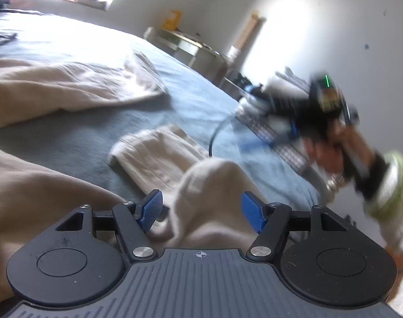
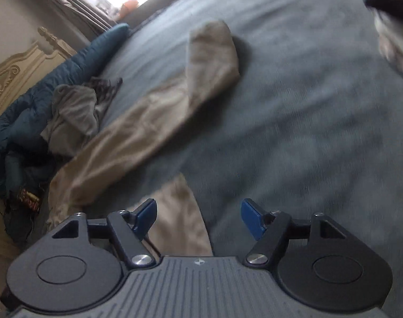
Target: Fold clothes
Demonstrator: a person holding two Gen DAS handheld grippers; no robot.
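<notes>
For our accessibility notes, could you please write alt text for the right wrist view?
The right hand-held gripper hangs open over a blue-grey bedspread, with a beige garment stretched diagonally ahead and a beige fold just below its blue pads. A crumpled grey garment lies left, by a dark teal quilt.

Bed [image 2: 294,84] covered in a grey-blue blanket, beige trousers [image 2: 137,132] lay spread across it, grey garment [image 2: 74,111] crumpled near the headboard end.
</notes>
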